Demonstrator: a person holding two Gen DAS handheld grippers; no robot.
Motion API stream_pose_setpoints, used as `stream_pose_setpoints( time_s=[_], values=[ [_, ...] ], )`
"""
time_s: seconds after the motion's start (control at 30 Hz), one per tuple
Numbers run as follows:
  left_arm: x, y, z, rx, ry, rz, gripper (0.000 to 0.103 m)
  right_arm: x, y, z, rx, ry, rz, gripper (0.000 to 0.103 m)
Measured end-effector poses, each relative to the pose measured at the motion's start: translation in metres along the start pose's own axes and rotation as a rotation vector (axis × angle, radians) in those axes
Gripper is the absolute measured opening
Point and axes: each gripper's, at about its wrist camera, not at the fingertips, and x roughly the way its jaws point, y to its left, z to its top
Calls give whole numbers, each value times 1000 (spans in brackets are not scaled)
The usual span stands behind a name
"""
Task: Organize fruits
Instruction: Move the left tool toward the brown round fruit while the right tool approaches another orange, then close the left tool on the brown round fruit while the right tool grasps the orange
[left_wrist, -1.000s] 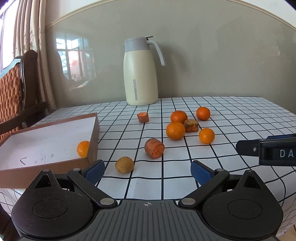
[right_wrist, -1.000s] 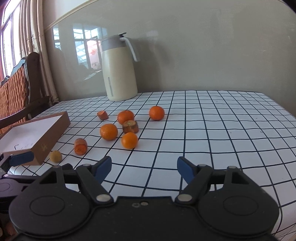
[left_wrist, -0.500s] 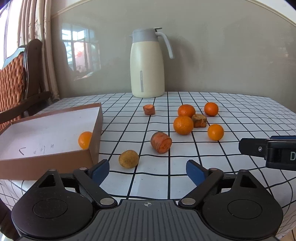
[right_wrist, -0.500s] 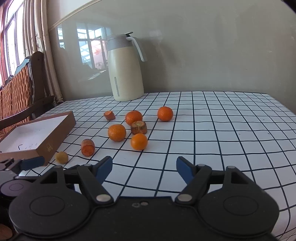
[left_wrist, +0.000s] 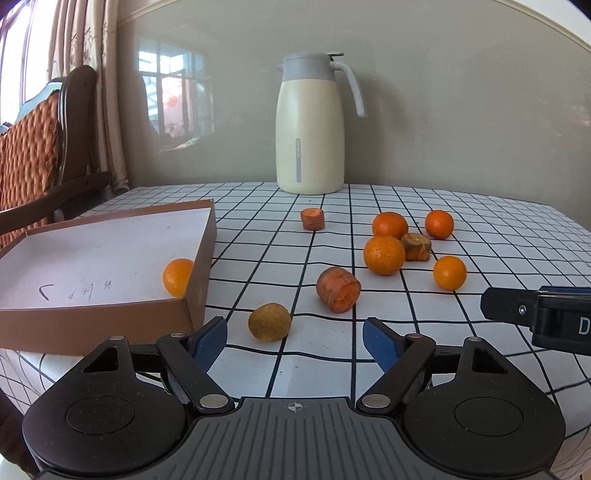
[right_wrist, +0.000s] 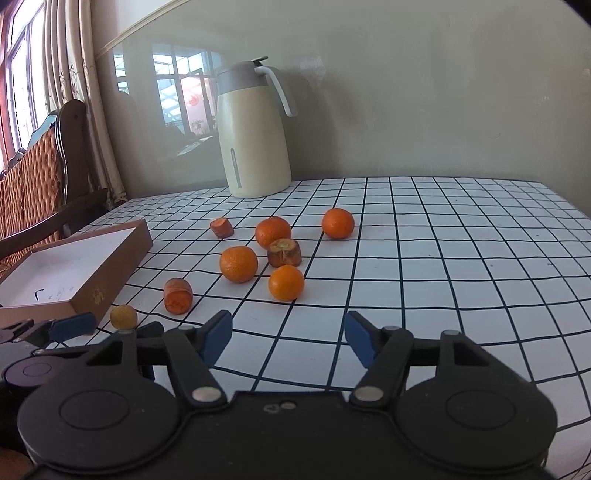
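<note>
Several oranges lie on the checked tablecloth, the nearest (left_wrist: 449, 272) (right_wrist: 286, 282) in front of a bigger one (left_wrist: 384, 255) (right_wrist: 238, 264). One orange (left_wrist: 178, 277) sits inside the brown cardboard box (left_wrist: 199, 266) (right_wrist: 110, 273) at the left. Three carrot chunks (left_wrist: 338, 289) (right_wrist: 178, 295) and a small yellowish fruit (left_wrist: 269, 321) (right_wrist: 123, 316) lie among them. My left gripper (left_wrist: 294, 338) is open and empty just short of the yellowish fruit. My right gripper (right_wrist: 288, 336) is open and empty, before the nearest orange.
A cream thermos jug (left_wrist: 311, 129) (right_wrist: 252, 133) stands at the table's back. A wooden chair (left_wrist: 40, 147) with orange cushion stands left of the table. The right gripper's body (left_wrist: 543, 314) shows at the left view's right edge.
Both grippers have lowered and drawn a little closer to the fruit, their views panning left. Nothing on the table has moved. Both stay open.
</note>
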Motion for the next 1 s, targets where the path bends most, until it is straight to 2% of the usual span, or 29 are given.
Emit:
stream_pose_setpoints(
  time_s=[0.23,0.3,0.37,0.53,0.63,0.97,1.0],
  values=[
    [8,4,0,-39,9,14,64,5,2,1,4,3,-2,57],
    [11,6,-1,-50,17,17,63,8,3,1,6,7,-5,56],
    [14,7,-2,-66,20,22,53,11,3,2,10,9,-8,55],
    [19,10,-1,-81,13,28,45,18,2,5,33,9,-16,54],
    [20,11,-2,-91,6,20,28,25,1,7,39,10,-26,54],
    [20,12,-2,-73,-3,3,27,48,-3,13,90,23,-39,53],
    [20,13,-2,-71,-3,1,28,50,-2,14,88,22,-34,50]
  ],
)
